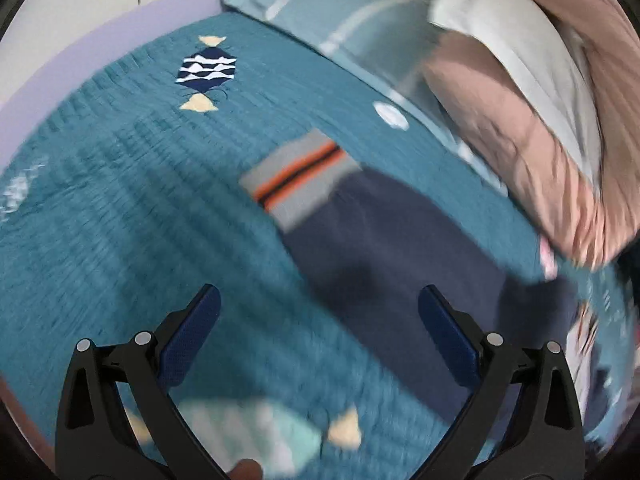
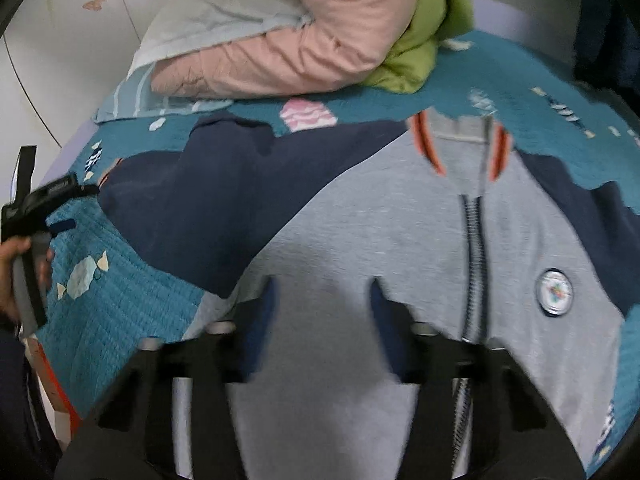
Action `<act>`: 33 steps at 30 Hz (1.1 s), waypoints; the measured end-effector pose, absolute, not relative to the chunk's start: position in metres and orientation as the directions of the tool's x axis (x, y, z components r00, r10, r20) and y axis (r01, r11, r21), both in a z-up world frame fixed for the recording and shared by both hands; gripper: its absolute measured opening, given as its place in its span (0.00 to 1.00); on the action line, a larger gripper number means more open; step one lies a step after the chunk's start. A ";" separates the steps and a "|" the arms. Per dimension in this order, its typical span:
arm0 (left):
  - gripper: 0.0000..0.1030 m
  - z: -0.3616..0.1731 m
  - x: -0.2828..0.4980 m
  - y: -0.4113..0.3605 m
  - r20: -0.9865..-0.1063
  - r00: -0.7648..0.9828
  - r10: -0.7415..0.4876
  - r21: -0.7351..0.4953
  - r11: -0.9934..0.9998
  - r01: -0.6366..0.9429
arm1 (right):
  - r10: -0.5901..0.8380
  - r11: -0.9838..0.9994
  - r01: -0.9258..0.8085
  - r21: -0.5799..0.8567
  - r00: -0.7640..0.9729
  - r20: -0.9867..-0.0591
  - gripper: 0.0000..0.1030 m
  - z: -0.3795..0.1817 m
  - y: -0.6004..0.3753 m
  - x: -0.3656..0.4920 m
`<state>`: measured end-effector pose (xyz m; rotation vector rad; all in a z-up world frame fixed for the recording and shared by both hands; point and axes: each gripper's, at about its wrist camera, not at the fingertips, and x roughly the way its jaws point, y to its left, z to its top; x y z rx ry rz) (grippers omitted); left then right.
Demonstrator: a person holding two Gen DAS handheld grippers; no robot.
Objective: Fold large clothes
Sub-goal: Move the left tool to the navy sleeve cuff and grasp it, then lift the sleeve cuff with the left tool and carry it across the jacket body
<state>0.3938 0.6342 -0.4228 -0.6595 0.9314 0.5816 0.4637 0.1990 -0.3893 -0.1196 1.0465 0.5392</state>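
Observation:
A zip jacket lies spread on the bed, with a grey front [image 2: 360,232], navy sleeves [image 2: 192,200] and an orange-trimmed collar [image 2: 460,136]. In the right wrist view my right gripper [image 2: 324,292] hovers over the grey front left of the zipper [image 2: 474,240]. Its jaws stand partly apart, with flat cloth below and nothing pinched. In the left wrist view my left gripper [image 1: 320,300] is wide open above the navy sleeve [image 1: 400,260], near the grey cuff with orange stripes [image 1: 300,180]. The right wrist view also shows the left gripper [image 2: 60,216], held by a hand at the far left.
A teal quilted bedspread [image 1: 120,200] with fish patches covers the bed. At its head lie a pale blue striped pillow [image 1: 340,20], a pink padded jacket [image 2: 300,40], a white pillow [image 2: 208,20] and a green garment [image 2: 420,52]. A white wall [image 2: 60,60] runs alongside.

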 end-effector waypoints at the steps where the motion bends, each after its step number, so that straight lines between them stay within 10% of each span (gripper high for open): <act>1: 0.95 -0.427 0.397 0.646 -0.864 0.475 0.166 -0.274 0.637 -0.720 | 0.368 0.863 -0.479 0.163 0.375 -0.851 0.30 -0.394 0.202 0.467; 9: 0.90 -0.441 0.420 0.675 -0.876 0.453 0.166 -0.260 0.630 -0.732 | 0.360 0.867 -0.468 0.169 0.356 -0.862 0.33 -0.413 0.208 0.479; 23: 0.05 -0.403 0.420 0.655 -0.818 0.531 0.221 -0.236 0.713 -0.660 | 0.377 0.865 -0.464 0.188 0.356 -0.855 0.37 -0.410 0.215 0.488; 33: 0.05 -0.349 0.377 0.641 -0.726 0.641 0.249 -0.286 0.738 -0.611 | 0.435 0.825 -0.495 0.274 0.246 -0.866 0.25 -0.430 0.261 0.501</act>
